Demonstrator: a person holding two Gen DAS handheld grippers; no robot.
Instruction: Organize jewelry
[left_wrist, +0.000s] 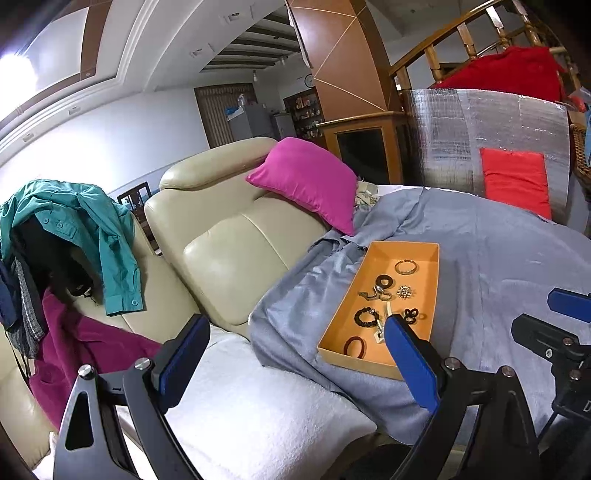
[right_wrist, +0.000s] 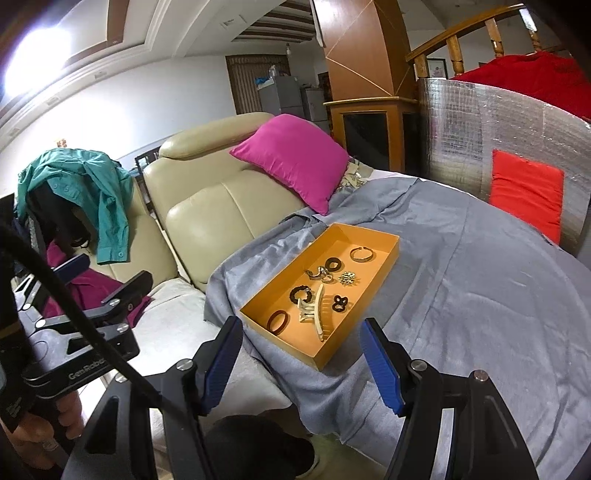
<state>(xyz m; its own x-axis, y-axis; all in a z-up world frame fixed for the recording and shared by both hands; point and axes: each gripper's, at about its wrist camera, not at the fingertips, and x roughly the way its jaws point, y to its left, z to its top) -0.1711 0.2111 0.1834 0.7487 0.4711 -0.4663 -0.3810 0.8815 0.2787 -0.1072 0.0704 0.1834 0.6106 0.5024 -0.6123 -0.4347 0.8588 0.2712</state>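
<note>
An orange tray lies on a grey cloth and holds several pieces: a gold bangle, a gold brooch, a cream hair claw, a brown ring band and dark beaded bands. The tray also shows in the left wrist view. My left gripper is open and empty, held above the sofa seat to the left of the tray. My right gripper is open and empty, just short of the tray's near end.
A cream leather sofa stands left of the cloth with a magenta cushion, a teal shirt and a magenta garment. A white towel covers the seat. A silver foil panel with a red cushion stands at the back right.
</note>
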